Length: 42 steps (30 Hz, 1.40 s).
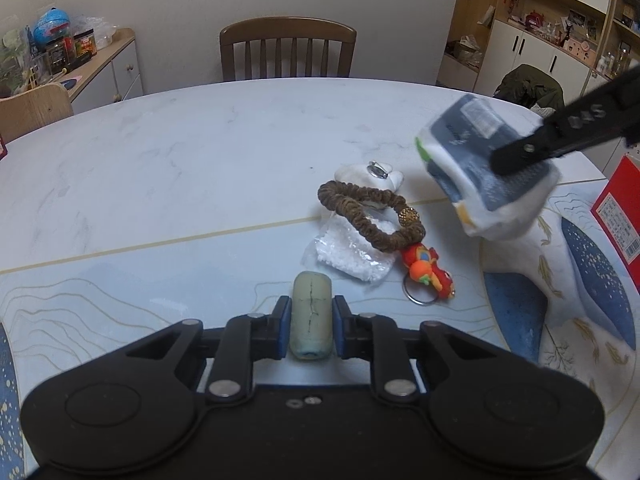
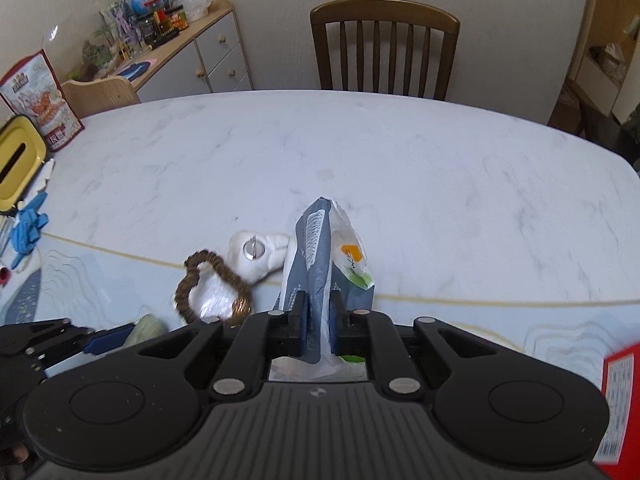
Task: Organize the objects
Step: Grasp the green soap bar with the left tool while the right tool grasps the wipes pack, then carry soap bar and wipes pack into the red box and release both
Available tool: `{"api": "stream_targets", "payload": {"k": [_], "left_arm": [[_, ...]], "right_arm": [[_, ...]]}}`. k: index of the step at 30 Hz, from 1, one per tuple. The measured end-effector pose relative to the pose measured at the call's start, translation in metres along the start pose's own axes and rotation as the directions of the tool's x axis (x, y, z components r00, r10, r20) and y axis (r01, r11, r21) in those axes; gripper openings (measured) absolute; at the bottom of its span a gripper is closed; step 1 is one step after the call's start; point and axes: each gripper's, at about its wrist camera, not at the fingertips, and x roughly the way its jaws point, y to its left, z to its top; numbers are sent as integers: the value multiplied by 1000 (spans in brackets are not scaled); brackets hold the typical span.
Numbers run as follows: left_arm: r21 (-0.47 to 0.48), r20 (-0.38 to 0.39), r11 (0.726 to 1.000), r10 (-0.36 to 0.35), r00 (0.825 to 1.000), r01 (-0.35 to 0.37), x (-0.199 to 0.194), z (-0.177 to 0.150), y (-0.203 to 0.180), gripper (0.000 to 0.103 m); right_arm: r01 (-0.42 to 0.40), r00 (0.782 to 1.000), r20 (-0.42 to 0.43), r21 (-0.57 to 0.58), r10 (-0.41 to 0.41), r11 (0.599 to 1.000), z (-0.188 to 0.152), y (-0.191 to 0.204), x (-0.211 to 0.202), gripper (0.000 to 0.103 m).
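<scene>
In the left wrist view, the left gripper (image 1: 311, 330) was seen pinching a pale greenish, cracked cylindrical block (image 1: 311, 316) between its blue-padded fingers (image 1: 282, 332), low over the patterned blue mat (image 1: 120, 300) on the white marble table (image 1: 180, 152). Just beyond it lay a small heap: a brown ruffled hair tie (image 1: 368, 216) resting over a clear bag of white beads (image 1: 348, 252) and a white plush item with a metal ring (image 1: 370, 174), with a red and orange toy keyring (image 1: 428, 270) touching its near edge. To the right, a grey-and-white soft packet (image 1: 480, 168) was held clear of the table by the right gripper's black finger (image 1: 532, 150). In the right wrist view, the right gripper (image 2: 319, 330) was seen pressed onto the lower part of that packet (image 2: 320, 256), which stood upright between the jaws, above the heap's right edge. A red box (image 2: 618, 396) was glimpsed at the right margin. Both grippers were judged to be mid-carry. For the step to be done well, the packet should be kept level and lifted well clear of the hair tie and plush, since a soft packet could slip or sag; the block should be gripped squarely, as its crack suggested fragility.
</scene>
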Motion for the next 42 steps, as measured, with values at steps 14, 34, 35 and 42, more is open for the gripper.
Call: {"api": "stream_targets", "payload": {"k": [14,34,35,42], "left_arm": [[-68,-9,996,-55,998,54,-38,7,-24,19],[-11,7,991,-135,991,135,-87,26,-161,19],[-6,12,990,-140,990,140,-89,29,-171,19],[48,28,984,-175,984,173,-88,44,-243,19]], "right_arm": [[-13,1000,28,118,9,993,-49,-37,-81,10],[-72,991,126,204,47,976,-108,-149,-185,10],[-71,991,129,209,44,975,-109,-158,-188,10],[-63,987,157,253,23,965,-126,-220,-211,10]]}}
